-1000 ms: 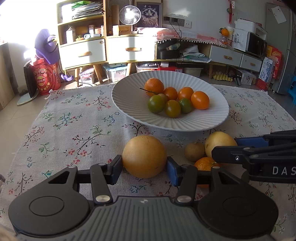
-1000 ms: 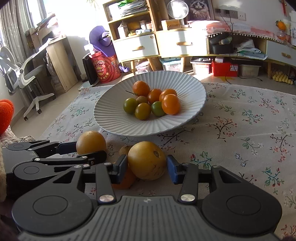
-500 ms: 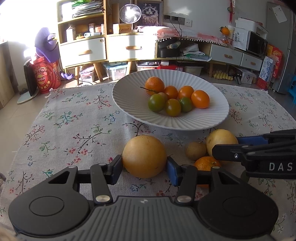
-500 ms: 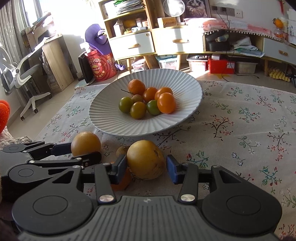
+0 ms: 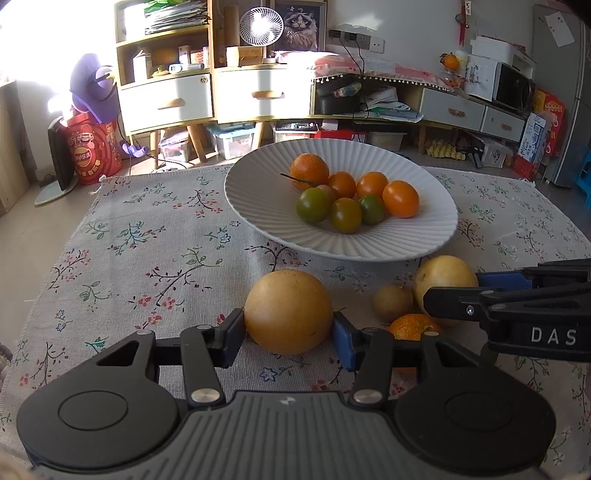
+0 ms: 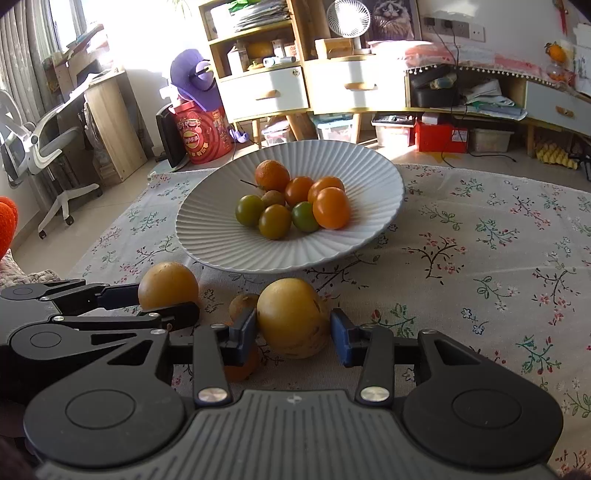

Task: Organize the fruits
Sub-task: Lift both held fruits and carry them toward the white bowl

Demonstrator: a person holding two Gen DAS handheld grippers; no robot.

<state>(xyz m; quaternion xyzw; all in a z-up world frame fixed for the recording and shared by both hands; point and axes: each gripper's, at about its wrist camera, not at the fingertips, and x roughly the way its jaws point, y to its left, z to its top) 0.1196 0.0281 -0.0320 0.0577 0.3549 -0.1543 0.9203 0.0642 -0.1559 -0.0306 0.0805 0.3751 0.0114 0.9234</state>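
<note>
Left gripper (image 5: 288, 332) low over the floral-clothed counter (image 5: 155, 258), its fingers (image 5: 233, 336) pinching a big tan-yellow fruit (image 5: 288, 311), one pad against each flank. Fruit resting on the cloth between the fingertips, bulging ahead of them.

Right gripper (image 6: 294, 330) likewise low, its fingers (image 6: 340, 341) just closed further around a second yellow fruit (image 6: 293, 317). Left pad touching that fruit's side; right pad hard against it or a sliver off, hard to judge from this angle, though probably a grip. This second fruit also on the cloth, between the fingertips.

Just left of the right gripper's left finger: a small brownish round fruit (image 6: 243, 306) ahead, and a small orange (image 6: 242, 367) partly hidden under the finger. Same pair visible in the left wrist view just right of the left gripper's right finger, between the two grippers. Grippers side by side, close, tips not touching.

Well ahead of both sets of fingertips: a white ribbed plate (image 5: 258, 206) on the cloth, holding a cluster of small fruit (image 5: 354, 199), some orange, some green, one rough-skinned orange at the back with a thin stalk. Plate's near rim close beyond the two held fruits.

Beyond the counter: wooden shelves with white drawers (image 5: 166, 103), a small white fan (image 5: 261, 27).
</note>
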